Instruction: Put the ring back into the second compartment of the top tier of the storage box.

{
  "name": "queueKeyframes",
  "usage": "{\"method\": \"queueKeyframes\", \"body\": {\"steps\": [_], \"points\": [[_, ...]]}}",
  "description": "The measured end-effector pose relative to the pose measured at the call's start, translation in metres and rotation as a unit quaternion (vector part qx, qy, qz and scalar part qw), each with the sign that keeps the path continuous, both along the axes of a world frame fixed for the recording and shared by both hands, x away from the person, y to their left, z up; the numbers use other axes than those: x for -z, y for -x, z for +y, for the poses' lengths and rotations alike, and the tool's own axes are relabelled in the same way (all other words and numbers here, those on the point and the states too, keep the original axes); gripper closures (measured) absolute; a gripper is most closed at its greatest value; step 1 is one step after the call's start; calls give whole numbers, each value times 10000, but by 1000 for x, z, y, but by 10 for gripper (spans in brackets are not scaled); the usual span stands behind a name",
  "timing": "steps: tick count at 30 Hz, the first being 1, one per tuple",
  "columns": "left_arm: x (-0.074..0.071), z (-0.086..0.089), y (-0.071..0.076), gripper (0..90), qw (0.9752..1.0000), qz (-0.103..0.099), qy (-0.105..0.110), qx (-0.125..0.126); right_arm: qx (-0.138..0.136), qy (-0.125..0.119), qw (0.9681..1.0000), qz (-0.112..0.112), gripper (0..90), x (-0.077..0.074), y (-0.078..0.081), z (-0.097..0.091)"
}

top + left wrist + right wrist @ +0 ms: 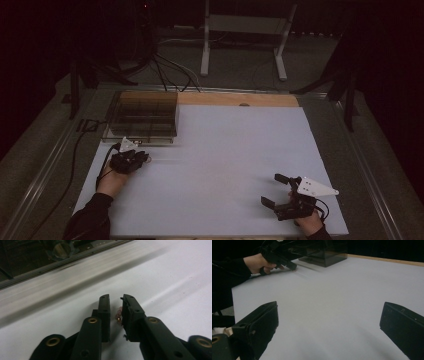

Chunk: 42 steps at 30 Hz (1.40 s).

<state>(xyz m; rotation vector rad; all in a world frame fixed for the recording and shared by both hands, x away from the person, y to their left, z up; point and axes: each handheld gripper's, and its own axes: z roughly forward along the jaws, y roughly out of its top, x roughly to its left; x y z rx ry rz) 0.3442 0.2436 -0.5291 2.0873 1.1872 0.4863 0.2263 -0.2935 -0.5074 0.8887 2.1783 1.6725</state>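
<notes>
I'm nipping a tiny brass-tipped bit [118,318] between my left gripper [117,312] jaws (nearly together, contact unclear), low on the white mat [225,165], just near of the dark box [144,114]. Right gripper [272,191] is idling near-right, jaws wide apart, well away.

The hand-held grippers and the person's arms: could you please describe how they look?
Each hand-held gripper, left and right, is black with two blocky jaws and brass-coloured rivets on the linkage. A pale three-cornered plate tops each. A black cable trails from the left one. The person wears a dark sleeve.
</notes>
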Motion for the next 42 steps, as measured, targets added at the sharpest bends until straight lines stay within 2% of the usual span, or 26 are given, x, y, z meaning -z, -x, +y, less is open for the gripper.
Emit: {"method": "queueKeyframes", "body": {"steps": [5, 12, 18, 23, 24, 29, 42], "points": [[0, -2, 0, 851, 10000, 25, -59, 71, 0, -9, 10000, 4, 18, 0, 0, 0], [-1, -2, -1, 883, 9999, 60, -46, 109, -6, 6, 10000, 3, 18, 0, 0, 0], [-2, -1, 1, 897, 9999, 3, -45, 108, 7, -10, 10000, 3, 18, 0, 0, 0], [-7, 1, 4, 898, 9999, -87, 53, 98, 17, -21, 10000, 4, 18, 0, 0, 0], [-8, 2, 4, 898, 9999, -104, 6, 107, 21, -31, 10000, 8, 19, 0, 0, -1], [-13, 4, 7, 899, 9998, -150, 54, 92, 30, -34, 10000, 3, 18, 0, 0, -1], [-23, 4, 14, 900, 9997, -225, 13, 125, 48, -36, 10000, 13, 18, 0, 0, -1]]}}
